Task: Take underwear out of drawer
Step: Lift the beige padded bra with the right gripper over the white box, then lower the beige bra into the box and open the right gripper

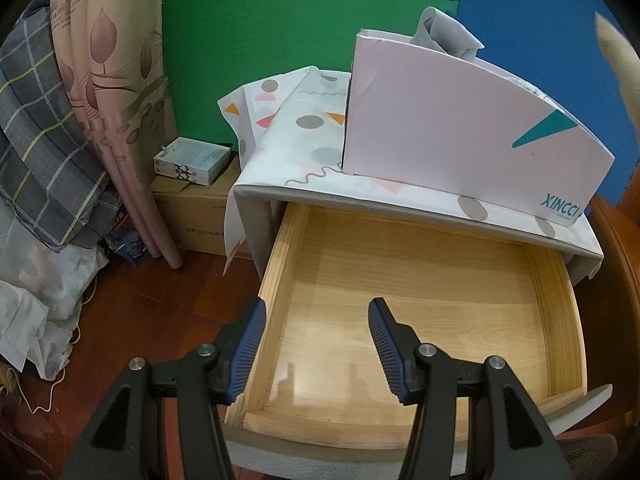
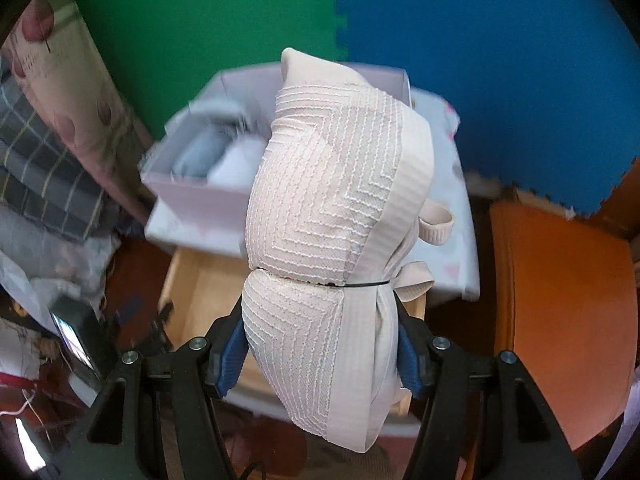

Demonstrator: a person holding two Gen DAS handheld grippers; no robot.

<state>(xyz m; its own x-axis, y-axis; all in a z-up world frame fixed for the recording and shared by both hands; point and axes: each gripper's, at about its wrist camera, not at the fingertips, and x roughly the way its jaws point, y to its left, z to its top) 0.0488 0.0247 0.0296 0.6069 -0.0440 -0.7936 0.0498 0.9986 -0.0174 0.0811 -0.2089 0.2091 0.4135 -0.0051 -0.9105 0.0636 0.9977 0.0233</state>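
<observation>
Your right gripper (image 2: pixel 320 344) pinches the underwear (image 2: pixel 328 216), a rolled pale-pink bra bound by a thin black band; blue pads press its lower part from both sides; the bundle sits up off the drawer (image 2: pixel 188 280), which shows wooden at 7 o'clock of it; a loose strap (image 2: pixel 436 220) loops out at 3 o'clock; background blurred. Behind it at 10 o'clock, a pale box (image 2: pixel 192 184) with grey cloth inside, on the covered cabinet (image 2: pixel 460 240). Your left gripper (image 1: pixel 316 320) hangs spread, nothing between its pads, over the drawer (image 1: pixel 400 300); bare wood floor inside. At 12 o'clock of it the pink box (image 1: pixel 460 132), grey fabric (image 1: pixel 444 34) poking out the top; curtain (image 1: pixel 116 92) at 10 o'clock.
</observation>
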